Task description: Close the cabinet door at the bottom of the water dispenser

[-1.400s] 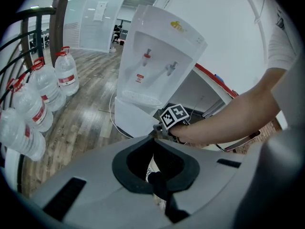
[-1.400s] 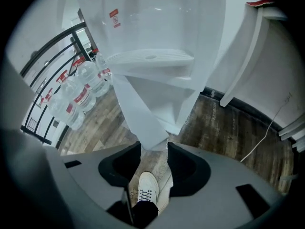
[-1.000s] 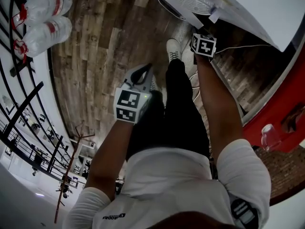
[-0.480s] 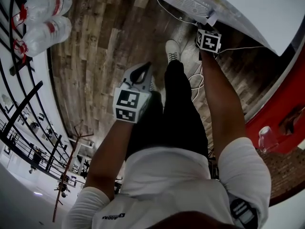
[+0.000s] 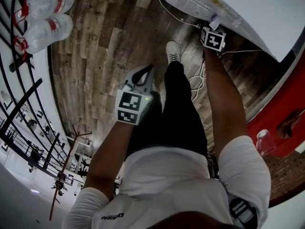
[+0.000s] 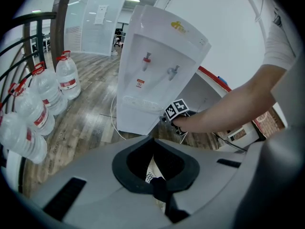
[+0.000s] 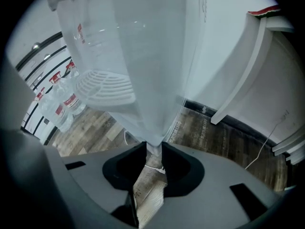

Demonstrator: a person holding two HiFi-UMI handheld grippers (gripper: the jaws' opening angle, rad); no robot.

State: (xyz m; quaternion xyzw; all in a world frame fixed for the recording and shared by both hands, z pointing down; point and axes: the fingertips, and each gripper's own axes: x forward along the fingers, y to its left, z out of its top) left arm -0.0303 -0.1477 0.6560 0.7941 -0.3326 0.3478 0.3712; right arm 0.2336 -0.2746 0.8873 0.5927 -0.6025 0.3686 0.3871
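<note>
The white water dispenser (image 5: 248,8) fills the head view's top right. In the left gripper view it (image 6: 157,56) stands with its taps facing me. My right gripper (image 5: 211,28) reaches out to its low front corner (image 6: 167,119). In the right gripper view the thin edge of a white panel (image 7: 157,80), which looks like the cabinet door, runs down between the jaws. The right gripper (image 7: 153,151) has just been closing and its pads sit against that edge. My left gripper (image 5: 149,68) hangs over the floor beside my leg, tips together, holding nothing (image 6: 155,142).
Large water bottles (image 5: 43,23) lie stacked by a black railing (image 5: 24,94) at the left. A white cable (image 5: 198,80) loops on the wooden floor by my shoe (image 5: 172,50). A red and white counter (image 5: 281,113) stands at the right.
My right gripper has slid up and to the right in the head view, along the dispenser's base. The left gripper has stayed where it was.
</note>
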